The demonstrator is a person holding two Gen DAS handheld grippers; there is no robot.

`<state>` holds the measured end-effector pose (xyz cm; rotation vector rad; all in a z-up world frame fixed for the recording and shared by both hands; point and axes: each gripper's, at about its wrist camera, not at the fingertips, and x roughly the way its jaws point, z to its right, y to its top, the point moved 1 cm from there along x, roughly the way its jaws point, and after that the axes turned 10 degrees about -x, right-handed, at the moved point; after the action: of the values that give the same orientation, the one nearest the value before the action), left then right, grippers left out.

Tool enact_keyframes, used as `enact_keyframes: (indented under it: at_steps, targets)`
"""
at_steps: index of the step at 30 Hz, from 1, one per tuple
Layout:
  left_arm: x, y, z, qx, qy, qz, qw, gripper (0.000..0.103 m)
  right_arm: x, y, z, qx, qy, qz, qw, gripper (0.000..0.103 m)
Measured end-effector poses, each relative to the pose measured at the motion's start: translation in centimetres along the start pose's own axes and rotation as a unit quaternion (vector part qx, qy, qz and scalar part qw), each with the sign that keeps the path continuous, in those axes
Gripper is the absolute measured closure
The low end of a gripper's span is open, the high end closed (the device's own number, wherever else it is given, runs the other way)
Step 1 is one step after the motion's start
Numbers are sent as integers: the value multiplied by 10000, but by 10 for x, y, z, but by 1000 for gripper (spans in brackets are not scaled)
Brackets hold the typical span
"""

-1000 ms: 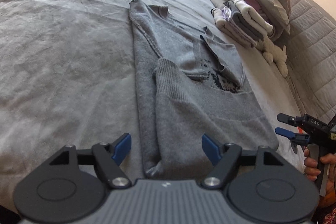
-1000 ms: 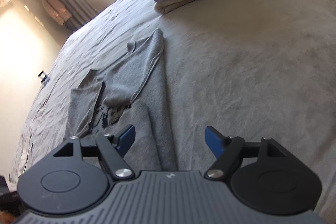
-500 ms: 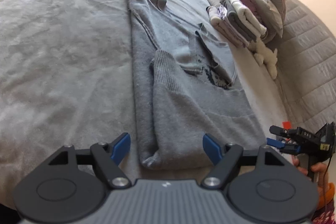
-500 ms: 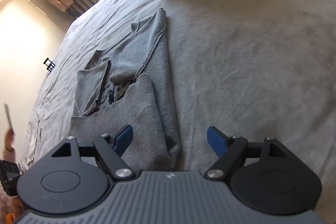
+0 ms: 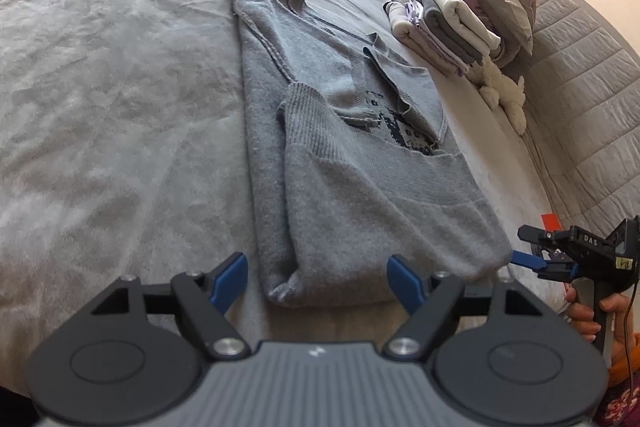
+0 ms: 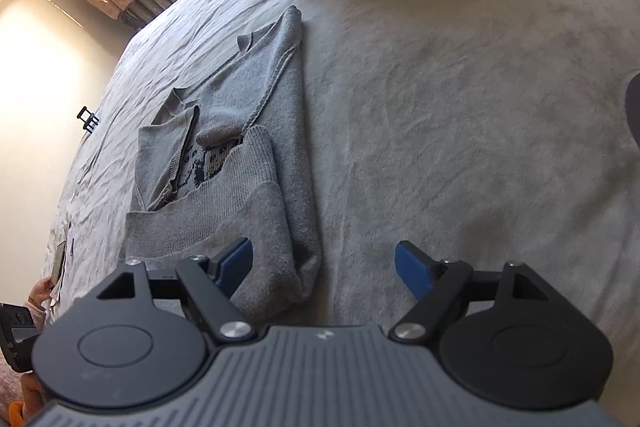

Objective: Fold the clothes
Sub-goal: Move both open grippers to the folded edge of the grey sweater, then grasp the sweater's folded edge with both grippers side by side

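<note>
a grey sweater (image 5: 340, 155) lies lengthwise up the frame's centre on the bed (image 5: 100, 107), near hem just ahead of both claws, left (image 5: 318, 277) and right (image 6: 324, 265), each spread apart and empty.

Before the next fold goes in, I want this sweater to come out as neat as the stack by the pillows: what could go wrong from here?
1. Both grippers, left and right, are open at the near folded edge of the grey sweater; pinching only the top layer could pull the fold apart.
2. The tucked sleeve lies loosely and may slide out when lifted.
3. Uneven lifting could skew the fold, unlike the folded stack.
</note>
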<state>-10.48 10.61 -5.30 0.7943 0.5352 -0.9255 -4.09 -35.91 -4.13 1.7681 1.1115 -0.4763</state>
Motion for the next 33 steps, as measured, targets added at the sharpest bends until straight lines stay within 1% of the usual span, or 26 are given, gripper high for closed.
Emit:
enact_keyframes:
  at_steps: [2, 4, 10, 13, 16, 19, 21, 22, 24, 25, 26, 27, 28, 29, 30, 33]
  targets:
    - [-1, 0, -2, -37, -39, 1, 10000, 25, -1, -1, 3, 127, 115, 92, 9998, 22]
    - [-1, 0, -2, -63, -50, 13, 10000, 26, -1, -1, 4, 195, 122, 82, 9997, 22]
    - [2, 1, -1, 30, -46, -59, 10000, 27, 0, -1, 4, 187, 113, -120, 9997, 22]
    - [3, 5, -3, -43, -94, -143, 9998, 28, 3, -2, 4, 198, 147, -185, 9995, 22]
    - [4, 10, -6, -138, -96, -206, 9996, 34, 6, -2, 2, 193, 205, -275, 9992, 22]
    - [5, 11, -7, -142, -17, -227, 9996, 45, 9, -4, -4, 29, 310, -431, 9986, 22]
    - [6, 9, -7, -63, 74, -211, 9997, 53, 12, -6, -8, -48, 310, -506, 9982, 25]
    - [7, 9, -6, -44, 99, -215, 9997, 55, 13, -7, -8, -53, 307, -538, 9981, 29]
    - [8, 8, -6, -66, 111, -233, 9996, 64, 17, -9, -9, -41, 314, -605, 9977, 41]
    - [9, 8, -6, -76, 107, -254, 9996, 67, 19, -10, -10, -38, 348, -653, 9973, 52]
    - [9, 8, -6, -85, 103, -275, 9995, 72, 21, -10, -11, -36, 388, -705, 9967, 65]
    - [10, 7, -6, -97, 99, -297, 9995, 78, 22, -10, -12, -27, 427, -747, 9963, 72]
    - [10, 8, -7, -131, 95, -319, 9994, 82, 24, -11, -12, -14, 464, -786, 9958, 79]
    - [10, 8, -7, -174, 86, -342, 9992, 87, 25, -11, -13, -1, 502, -825, 9953, 82]
    - [10, 9, -9, -274, 41, -366, 9989, 89, 24, -11, -14, 20, 539, -814, 9952, 83]
    - [5, 11, -14, -604, -165, -378, 9973, 91, 18, -10, -14, 139, 677, -731, 9949, 85]
